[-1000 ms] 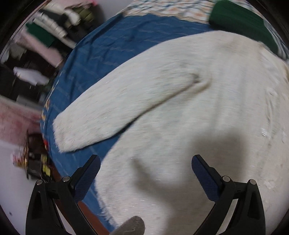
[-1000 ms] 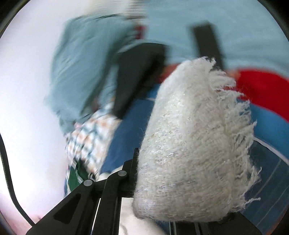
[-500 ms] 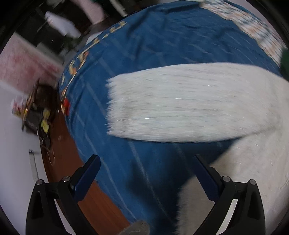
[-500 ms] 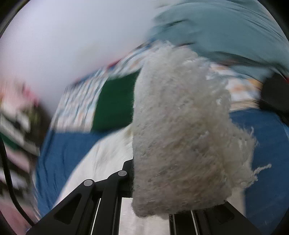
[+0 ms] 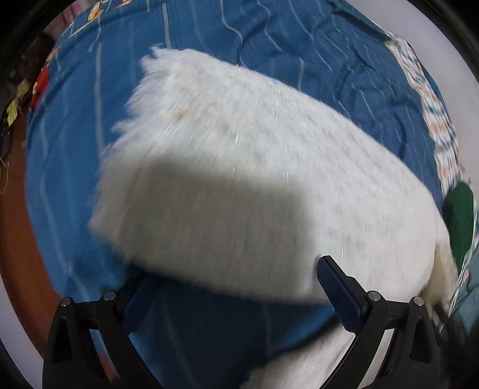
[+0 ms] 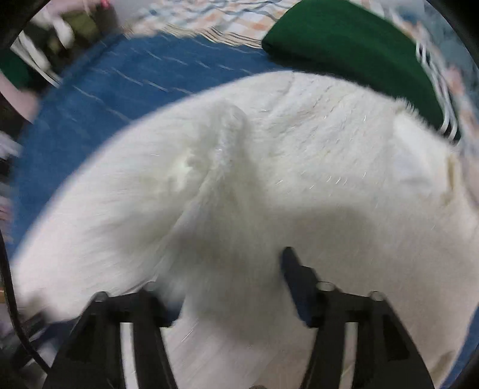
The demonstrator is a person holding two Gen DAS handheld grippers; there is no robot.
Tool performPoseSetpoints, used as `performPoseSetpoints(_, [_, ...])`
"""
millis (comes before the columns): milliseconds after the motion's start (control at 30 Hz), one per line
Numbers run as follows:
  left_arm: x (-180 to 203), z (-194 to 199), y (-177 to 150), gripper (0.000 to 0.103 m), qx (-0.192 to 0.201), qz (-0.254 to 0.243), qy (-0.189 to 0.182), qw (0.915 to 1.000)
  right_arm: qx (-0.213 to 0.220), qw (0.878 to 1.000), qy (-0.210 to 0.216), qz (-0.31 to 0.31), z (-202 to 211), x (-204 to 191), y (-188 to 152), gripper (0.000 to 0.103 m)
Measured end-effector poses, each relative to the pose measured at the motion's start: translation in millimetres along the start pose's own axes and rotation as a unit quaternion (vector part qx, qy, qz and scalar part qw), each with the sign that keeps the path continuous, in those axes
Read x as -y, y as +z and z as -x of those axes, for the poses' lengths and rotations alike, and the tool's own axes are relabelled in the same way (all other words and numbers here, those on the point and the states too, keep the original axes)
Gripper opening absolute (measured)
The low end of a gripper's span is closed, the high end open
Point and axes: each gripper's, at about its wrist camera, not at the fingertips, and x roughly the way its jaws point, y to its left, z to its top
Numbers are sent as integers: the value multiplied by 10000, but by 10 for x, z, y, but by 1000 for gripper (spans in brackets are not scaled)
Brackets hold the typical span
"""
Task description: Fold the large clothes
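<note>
A fuzzy white sweater [image 6: 299, 155] lies spread on a blue striped bedspread [image 6: 119, 83]. In the left wrist view its sleeve [image 5: 239, 185] stretches across the bedspread [image 5: 299, 45], cuff end at the upper left. My left gripper [image 5: 236, 287] is open, its jaws wide apart just above the sleeve's near edge. My right gripper [image 6: 227, 281] is open over the sweater body, with a fold of white knit lying loose between the fingers [image 6: 296, 278]. The left finger is partly hidden by knit.
A dark green garment [image 6: 353, 45] lies beyond the sweater by a checked cloth [image 6: 209, 18]; it also shows in the left wrist view [image 5: 458, 215]. The bed's left edge drops to a brown floor [image 5: 18, 224]. Clutter stands at the far left [image 6: 45, 45].
My right gripper has opened and let go of the sweater's fringed end, which now lies on the body. My left gripper has swung closer over the sleeve, still open.
</note>
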Motion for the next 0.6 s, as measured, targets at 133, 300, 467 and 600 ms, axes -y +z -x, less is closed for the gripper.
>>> performPoseSetpoints(133, [44, -47, 317, 101, 260, 371, 60, 9990, 192, 9955, 430, -826, 674, 476, -375, 64])
performPoseSetpoints(300, [180, 16, 650, 35, 771, 264, 293, 9962, 7, 9669, -985, -2353, 1033, 1550, -1075, 57])
performPoseSetpoints(467, [495, 155, 986, 21, 1225, -363, 420, 9909, -291, 9221, -670, -3800, 688, 2529, -1662, 20])
performPoseSetpoints(600, [686, 261, 1096, 20, 1404, -720, 429, 9865, -213, 8873, -995, -4498, 557, 2950, -1955, 17])
